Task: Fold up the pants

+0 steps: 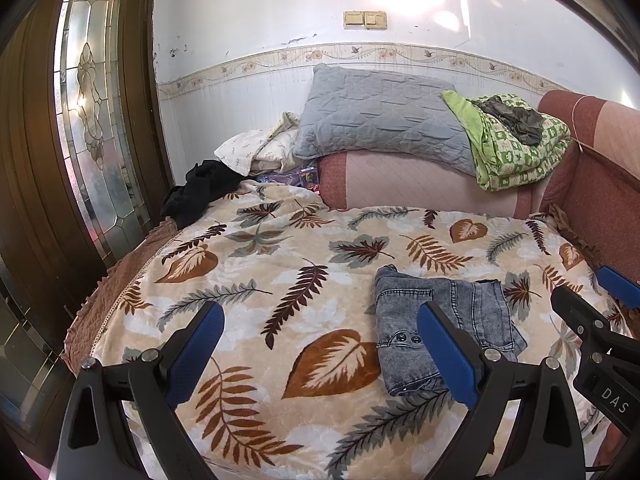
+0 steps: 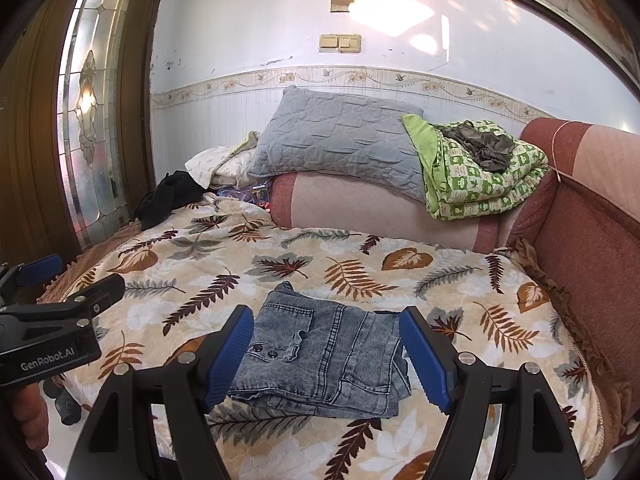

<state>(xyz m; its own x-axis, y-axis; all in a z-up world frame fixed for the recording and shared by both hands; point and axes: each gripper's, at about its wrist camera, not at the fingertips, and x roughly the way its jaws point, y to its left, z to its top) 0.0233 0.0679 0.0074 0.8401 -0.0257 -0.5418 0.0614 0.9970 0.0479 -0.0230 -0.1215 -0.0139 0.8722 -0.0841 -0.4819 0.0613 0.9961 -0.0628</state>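
Folded jeans (image 2: 324, 356) are lying on the leaf-print blanket (image 2: 460, 304), lower centre of the right wrist frame. Right gripper (image 2: 326, 354) is hovering with jaws spread, holding nothing. Left gripper (image 1: 320, 344) is also gaping wide, empty, jeans at its right.

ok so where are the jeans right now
The folded jeans lie on the leaf-print blanket near its front edge, framed by the open right gripper and right of the left gripper.

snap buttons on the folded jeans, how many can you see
2. Both sit side by side on the flap at the near left part of the folded jeans: one to the left, the other just right of it. Others may be hidden inside the folds.
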